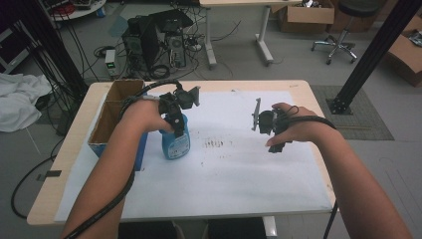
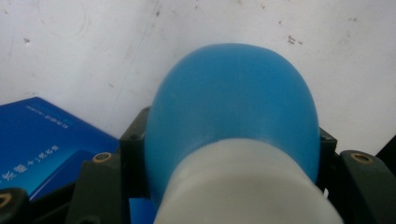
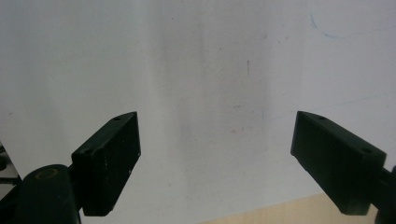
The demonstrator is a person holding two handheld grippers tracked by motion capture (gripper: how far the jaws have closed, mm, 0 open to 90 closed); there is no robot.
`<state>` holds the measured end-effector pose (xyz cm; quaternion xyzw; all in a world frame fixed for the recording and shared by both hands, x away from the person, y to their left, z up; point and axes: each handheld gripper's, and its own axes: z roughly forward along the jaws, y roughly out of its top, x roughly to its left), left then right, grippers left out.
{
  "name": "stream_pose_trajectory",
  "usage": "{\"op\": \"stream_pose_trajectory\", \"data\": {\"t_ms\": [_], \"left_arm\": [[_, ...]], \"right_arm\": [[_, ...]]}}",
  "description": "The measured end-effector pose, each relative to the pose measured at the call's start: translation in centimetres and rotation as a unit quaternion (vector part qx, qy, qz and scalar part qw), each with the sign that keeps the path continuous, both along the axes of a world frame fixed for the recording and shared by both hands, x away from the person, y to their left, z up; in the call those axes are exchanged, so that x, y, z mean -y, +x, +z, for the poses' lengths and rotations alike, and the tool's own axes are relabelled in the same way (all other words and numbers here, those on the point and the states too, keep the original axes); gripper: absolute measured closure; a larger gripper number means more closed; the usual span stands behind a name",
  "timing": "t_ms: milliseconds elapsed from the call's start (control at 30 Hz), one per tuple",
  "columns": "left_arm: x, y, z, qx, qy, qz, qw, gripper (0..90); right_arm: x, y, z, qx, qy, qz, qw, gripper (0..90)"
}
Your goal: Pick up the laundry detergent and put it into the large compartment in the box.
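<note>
left tool [image 1: 177, 115]: clamped on the blue spray bottle [image 1: 175, 141], gripping near the neck; in the left gripper view the black jaws sit tight on both sides of the bottle [image 2: 231, 116] where the blue body meets the white collar
spray bottle: upright on the white sheet [image 1: 234, 179], left-centre of the table [image 1: 74, 144], label facing the person, base looks to be on the sheet
bottle neighbours: just right of the blue box [image 1: 141, 149] and the open cardboard box [image 1: 112, 114]; touching the blue box or not, cannot tell
blue box: blue face with pale print, seen low left in the left gripper view [image 2: 42, 140]
right tool [image 1: 263, 122]: spread wide, holding nothing; jaws well apart in the right gripper view [image 3: 217, 158] with bare white sheet between them
right tool position: over the right-centre of the sheet, well apart from the bottle, grey plate on edge at its left side
right hand [image 1: 293, 130]: wrapped around the tool body, cable looping over the wrist
left hand [image 1: 144, 115]: on the left tool, cable trailing back along the forearm
sheet: white, covers most of the table, dark smudge marks [image 1: 217, 144] between bottle and right tool
table edge: wood strip visible at bottom of the right gripper view [image 3: 280, 212]
background: computer tower [image 1: 142, 42] and cables on the floor beyond the table, office chair [image 1: 341, 30] at upper right
</note>
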<state>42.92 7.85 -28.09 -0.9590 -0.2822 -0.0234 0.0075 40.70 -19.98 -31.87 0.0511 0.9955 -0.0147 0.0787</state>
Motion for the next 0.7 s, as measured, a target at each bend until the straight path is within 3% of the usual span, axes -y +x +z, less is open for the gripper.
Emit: {"op": "stream_pose_trajectory", "data": {"t_ms": [167, 267, 533, 633, 700], "left_arm": [[0.3, -0.3, 1.7, -0.012, 0.005, 0.021, 0.9997, 38.5], [0.4, -0.6, 3.2, -0.009, 0.004, 0.03, 0.9995, 38.4], [-0.3, -1.1, 6.3, -0.013, -0.017, 0.066, 0.9976, 38.5], [-0.5, -1.4, 7.4, -0.01, -0.028, 0.081, 0.9962, 38.5], [-0.8, -1.4, 8.6, -0.007, -0.036, 0.107, 0.9936, 38.5]], "right_arm": [[0.1, -0.1, 0.1, 0.0, 0.001, -0.001, 1.0, 15.9], [0.1, -0.1, 0.1, 0.0, 0.001, -0.001, 1.0, 16.0], [-0.1, -0.1, 0.2, 0.001, 0.006, 0.001, 1.0, 16.0], [-0.1, -0.1, 0.2, 0.002, 0.008, 0.001, 1.0, 16.0], [-0.1, -0.1, 0.3, 0.002, 0.007, 0.001, 1.0, 15.9]]}}
